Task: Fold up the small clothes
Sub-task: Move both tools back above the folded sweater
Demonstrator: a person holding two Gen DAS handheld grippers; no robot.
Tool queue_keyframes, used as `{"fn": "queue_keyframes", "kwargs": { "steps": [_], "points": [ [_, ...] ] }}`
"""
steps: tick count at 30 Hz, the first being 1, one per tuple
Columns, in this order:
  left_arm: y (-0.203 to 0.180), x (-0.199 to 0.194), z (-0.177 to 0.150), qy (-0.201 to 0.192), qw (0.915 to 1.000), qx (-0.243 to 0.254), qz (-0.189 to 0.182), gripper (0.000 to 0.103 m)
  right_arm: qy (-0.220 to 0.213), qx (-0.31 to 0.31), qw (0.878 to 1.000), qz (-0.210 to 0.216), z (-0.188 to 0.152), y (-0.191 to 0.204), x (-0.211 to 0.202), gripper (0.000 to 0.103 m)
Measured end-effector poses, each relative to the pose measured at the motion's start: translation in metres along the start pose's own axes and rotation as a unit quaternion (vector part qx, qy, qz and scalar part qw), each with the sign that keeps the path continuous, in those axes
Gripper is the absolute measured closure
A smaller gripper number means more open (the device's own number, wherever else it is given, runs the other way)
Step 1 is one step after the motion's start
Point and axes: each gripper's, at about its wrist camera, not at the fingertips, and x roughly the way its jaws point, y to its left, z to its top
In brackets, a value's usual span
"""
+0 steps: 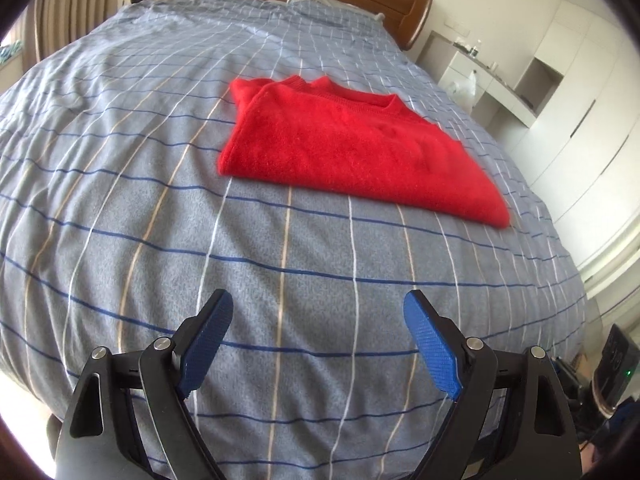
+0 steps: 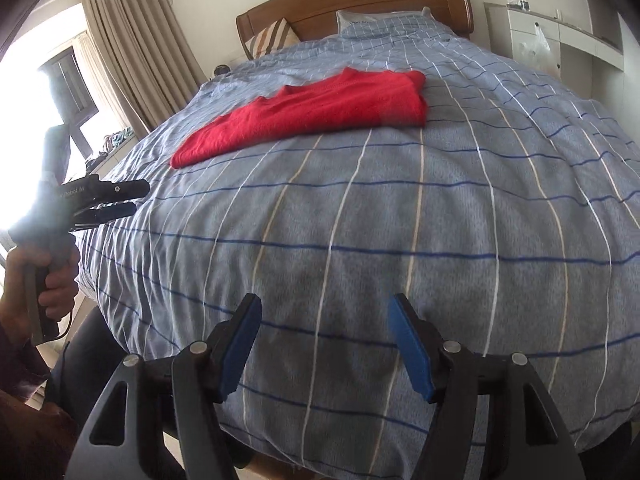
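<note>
Left jaws: the left gripper (image 1: 318, 322) stands wide apart with nothing between its blue pads (image 1: 208, 344), hovering over bare quilt at the near end of the bed.
Right jaws: the right gripper (image 2: 326, 324) is spread about as wide, also empty, above the quilt near the foot edge.
Left gripper from outside: the right wrist view catches it at the far left, gripped in the person's hand (image 2: 52, 276) and pointing in over the bed's side; from that angle its jaws cannot be judged.
Garment: the red sweater (image 1: 348, 148) lies flat in the middle of the bed, well apart from both grippers. Its neckline faces the headboard, and it looks already doubled over — a layered edge shows at its left corner in the left wrist view.
Surface: a blue-grey checked quilt (image 1: 140, 200) covers the bed, soft and a little rumpled; a wooden headboard (image 2: 352, 0) and pillows sit beyond.
Step in hand: probably the approach for one more fold, or a final tidy — the sweater looks mostly folded.
Doing it well: bring both grippers to matching corners of one edge, pinch all the knit layers but none of the quilt below, lift only enough to clear, then carry the edge across evenly so the corners land square.
Risk: the fuzzy knit may cling to the quilt and drag the lower layers askew.
</note>
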Motion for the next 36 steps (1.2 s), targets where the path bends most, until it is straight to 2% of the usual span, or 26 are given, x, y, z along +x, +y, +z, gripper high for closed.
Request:
{"fn": "queue_keyframes", "kwargs": {
  "steps": [2,12,18,21,26,31,36],
  "points": [
    [-0.005,-0.008,-0.001,-0.010,0.9999,0.006,0.001,0.014,-0.005,0.003,1.000,0.001,-0.003,0.003,-0.007,0.038],
    [-0.012,-0.051,-0.017,-0.041,0.9972,0.030,0.055,0.011,-0.024,-0.013,0.999,-0.029,0.003,0.020,-0.035,0.037],
    [-0.017,-0.067,-0.028,-0.045,0.9940,0.037,0.093,0.011,-0.039,0.033,0.999,-0.009,0.009,0.007,-0.047,0.036],
    [-0.025,-0.073,-0.026,-0.055,0.9910,0.040,0.116,0.010,-0.046,0.029,0.998,-0.008,0.014,0.003,-0.043,0.036],
    [-0.034,-0.078,-0.018,-0.057,0.9869,0.037,0.147,0.009,-0.047,0.020,0.999,0.014,0.025,0.005,-0.037,0.036],
    [-0.039,-0.072,-0.014,-0.049,0.9814,0.064,0.174,0.008,-0.051,0.004,0.999,0.010,0.036,0.009,-0.034,0.036],
    [-0.040,-0.056,-0.005,-0.042,0.9791,0.082,0.181,0.008,-0.042,0.007,0.999,0.000,0.043,0.002,-0.026,0.036]
  ]
}}
